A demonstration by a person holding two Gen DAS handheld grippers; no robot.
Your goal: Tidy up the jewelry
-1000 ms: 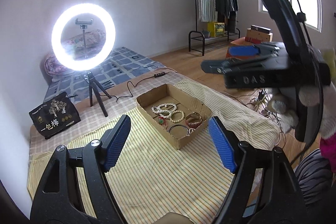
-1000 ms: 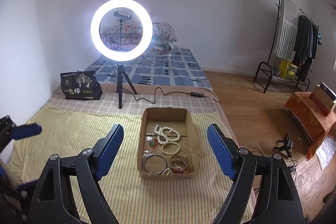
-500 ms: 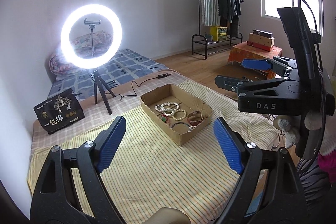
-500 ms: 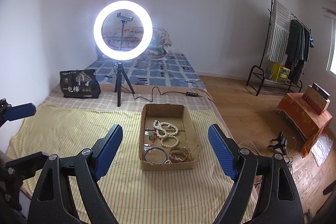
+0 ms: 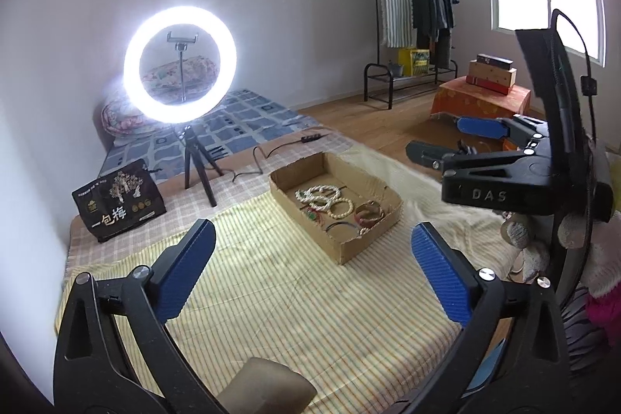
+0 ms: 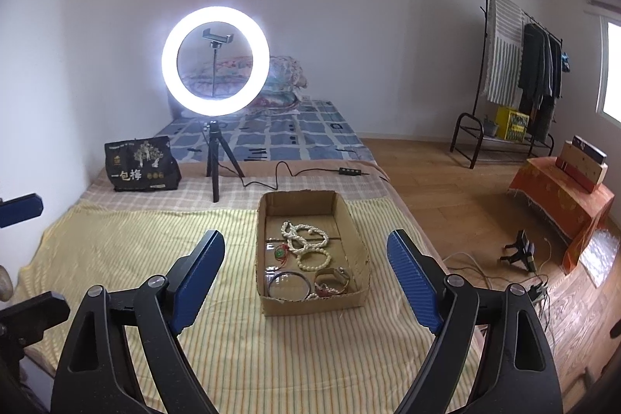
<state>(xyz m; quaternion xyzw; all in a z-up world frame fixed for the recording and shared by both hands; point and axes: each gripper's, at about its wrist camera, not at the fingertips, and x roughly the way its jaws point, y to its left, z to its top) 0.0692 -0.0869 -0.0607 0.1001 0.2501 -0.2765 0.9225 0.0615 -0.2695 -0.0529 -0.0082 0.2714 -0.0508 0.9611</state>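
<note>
1. The left gripper (image 5: 310, 270) is held above the yellow striped cloth (image 5: 271, 297), its blue-padded fingers (image 5: 186, 270) spread wide apart with nothing between them.
2. The right gripper (image 6: 306, 274) is likewise held with its fingers (image 6: 411, 278) set wide apart and nothing gripped; its body is also seen in the left wrist view, off to the right of the left gripper.
3. A cardboard box (image 6: 314, 301) is seen directly ahead of the right gripper, framed between its fingers, and ahead and slightly right of the left gripper; it lies on the cloth.
4. Inside the box, white bead strands (image 6: 304, 235) are laid toward the far half, a small green pendant on red cord (image 6: 280, 253) to their left, and a thin bangle (image 6: 287, 284) with a brown bracelet (image 6: 332, 278) at the near end.
5. Beyond the box, a lit ring light (image 6: 215, 61) is stood on a small tripod, with its cable trailed across the bed.
6. A black printed bag (image 6: 141, 165) is set to the left of the tripod, near the wall.
7. Far to the right, a clothes rack (image 6: 516, 72) is stood on the wooden floor.
</note>
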